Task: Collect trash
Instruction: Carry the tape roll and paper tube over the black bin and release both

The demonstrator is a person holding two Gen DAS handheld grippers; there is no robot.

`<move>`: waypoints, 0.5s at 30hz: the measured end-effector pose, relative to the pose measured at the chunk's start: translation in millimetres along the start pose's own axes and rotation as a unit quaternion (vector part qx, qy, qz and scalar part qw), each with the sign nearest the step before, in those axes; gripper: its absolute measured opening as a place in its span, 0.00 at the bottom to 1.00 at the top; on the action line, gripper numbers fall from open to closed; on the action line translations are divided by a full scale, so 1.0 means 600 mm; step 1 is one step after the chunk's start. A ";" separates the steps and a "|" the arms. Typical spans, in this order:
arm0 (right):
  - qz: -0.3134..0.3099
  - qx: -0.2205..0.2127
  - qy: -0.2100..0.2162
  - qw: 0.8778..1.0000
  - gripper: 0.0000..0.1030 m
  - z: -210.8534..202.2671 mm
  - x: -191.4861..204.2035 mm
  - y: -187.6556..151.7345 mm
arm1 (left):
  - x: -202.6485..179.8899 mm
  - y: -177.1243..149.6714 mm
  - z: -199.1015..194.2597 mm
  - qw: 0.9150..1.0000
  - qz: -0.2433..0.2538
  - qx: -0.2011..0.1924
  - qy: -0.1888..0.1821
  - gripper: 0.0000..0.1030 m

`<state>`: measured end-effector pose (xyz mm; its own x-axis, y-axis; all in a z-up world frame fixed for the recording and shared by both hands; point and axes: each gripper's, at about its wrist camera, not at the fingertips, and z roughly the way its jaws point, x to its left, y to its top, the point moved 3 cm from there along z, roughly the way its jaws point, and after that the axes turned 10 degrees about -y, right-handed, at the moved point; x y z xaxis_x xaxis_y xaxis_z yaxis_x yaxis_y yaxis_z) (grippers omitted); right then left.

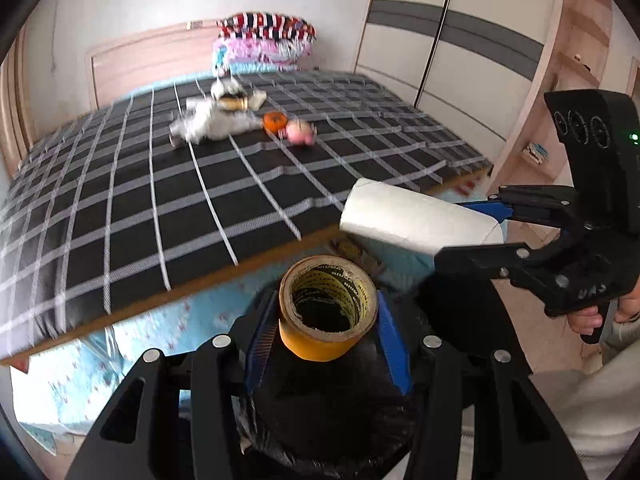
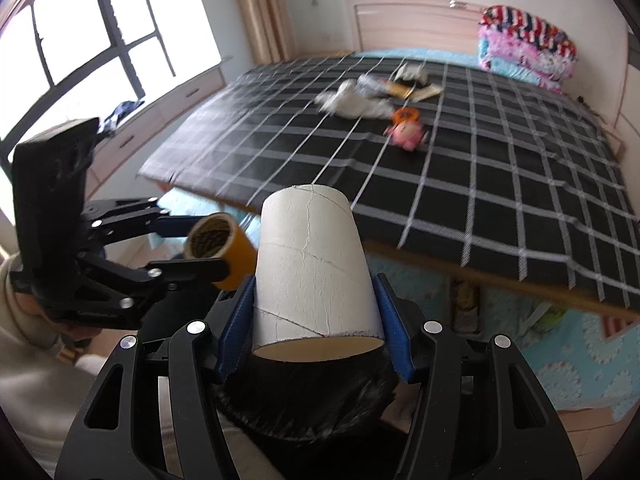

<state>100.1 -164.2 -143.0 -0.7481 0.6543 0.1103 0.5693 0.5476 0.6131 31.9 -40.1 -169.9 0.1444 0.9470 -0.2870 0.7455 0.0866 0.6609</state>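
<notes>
Left claw [image 1: 326, 320] grips tape roll [image 1: 328, 308], right claw [image 2: 316, 308] grips cardboard tube [image 2: 316, 268], both above black bag [image 2: 304, 396]: drop-off step; next, release both.

On the bed [image 2: 520, 184]: one pink toy [image 2: 407, 133], one orange thing [image 2: 405, 114], one folded quilt stack [image 2: 528, 44]. Off its edge: one tape roll [image 1: 328, 307], one cardboard tube [image 2: 316, 272], two grippers [image 1: 328, 336] [image 2: 316, 320].
</notes>
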 end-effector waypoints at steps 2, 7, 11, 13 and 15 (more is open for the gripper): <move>-0.004 0.018 0.003 1.000 0.56 0.015 0.006 -0.017 | 0.002 -0.017 0.014 1.000 -0.004 0.015 -0.003 0.46; 0.001 0.068 0.002 0.998 0.56 0.059 0.004 -0.058 | 0.014 -0.049 0.049 0.999 -0.017 0.047 -0.003 0.46; -0.001 0.101 0.001 0.995 0.56 0.092 0.008 -0.085 | 0.027 -0.075 0.083 0.997 -0.027 0.079 0.004 0.46; -0.003 0.117 0.002 0.993 0.56 0.106 0.011 -0.098 | 0.030 -0.087 0.098 0.995 -0.030 0.092 0.004 0.46; -0.005 0.136 0.000 0.991 0.56 0.125 0.012 -0.111 | 0.034 -0.098 0.111 0.994 -0.033 0.104 0.002 0.46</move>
<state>82.3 -156.8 -241.4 -0.7547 0.6475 0.1056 0.6323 0.6751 0.3800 34.5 -46.6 -261.0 0.0885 0.9430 -0.3208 0.8720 0.0823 0.4825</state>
